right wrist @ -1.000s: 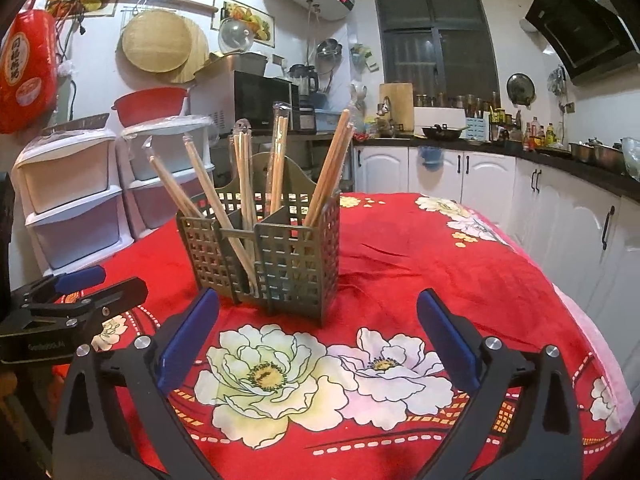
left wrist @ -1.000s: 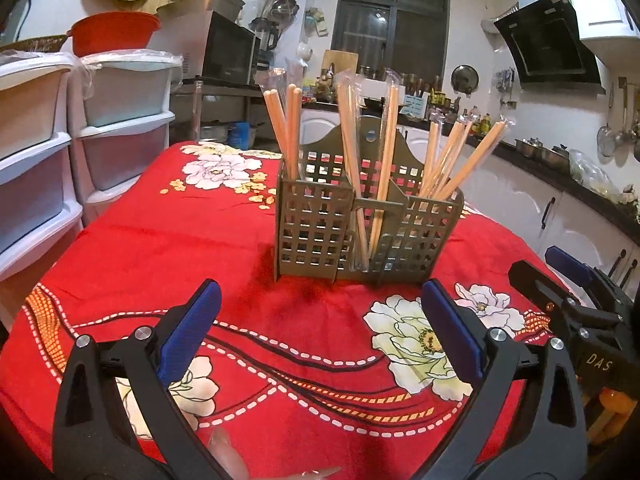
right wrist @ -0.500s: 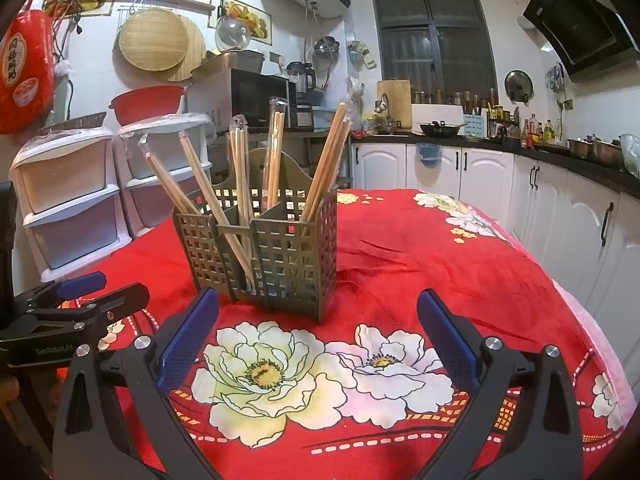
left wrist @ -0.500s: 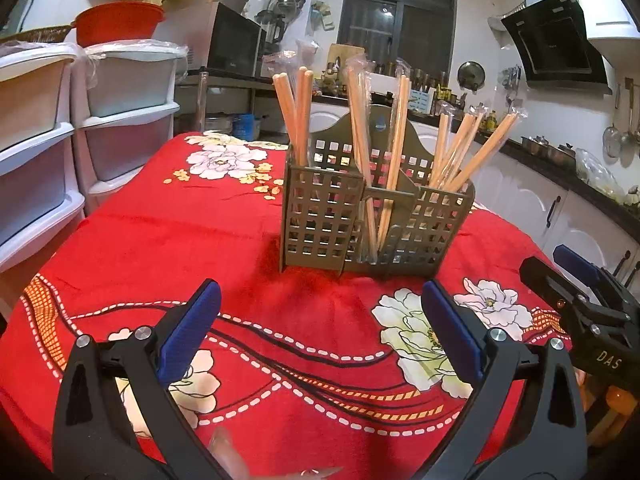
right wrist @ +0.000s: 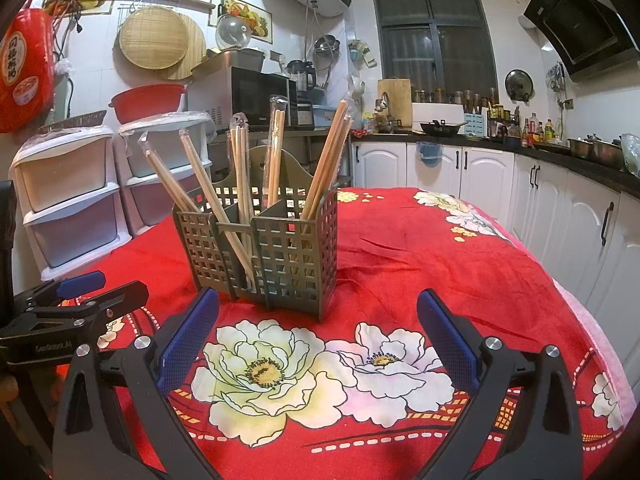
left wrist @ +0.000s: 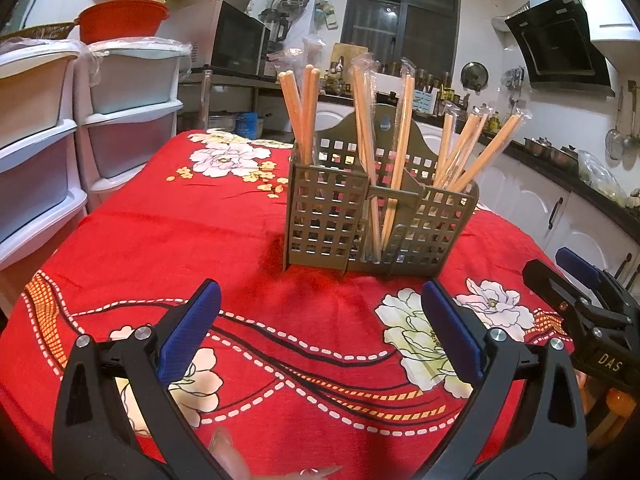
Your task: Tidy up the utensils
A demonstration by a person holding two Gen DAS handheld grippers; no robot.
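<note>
- Looking along your left gripper [left wrist: 320,320], you held its blue-padded fingers [left wrist: 190,332] spread wide with nothing between them, low over the red floral tablecloth [left wrist: 180,240].
- The grey lattice utensil caddy [left wrist: 376,220] stood upright on the cloth, farther off and a little right of centre, apart from both fingertips.
- Chopsticks [left wrist: 304,116] in clear wrappers stuck up from its compartments: some near the left, some in the middle, a fanned bunch leaning right.
- Your right gripper [left wrist: 584,304] showed at the right edge, near the table's side.
- Through the right wrist camera, your right gripper [right wrist: 318,336] was also wide apart and empty above the big flower print.
- The utensil caddy [right wrist: 288,248] sat just beyond the left fingertip, its chopsticks [right wrist: 328,156] splaying left and right.
- Your left gripper [right wrist: 80,304] lay at the left edge, beside the caddy, not touching it.
- White drawer units [right wrist: 72,200] stood far left.
</note>
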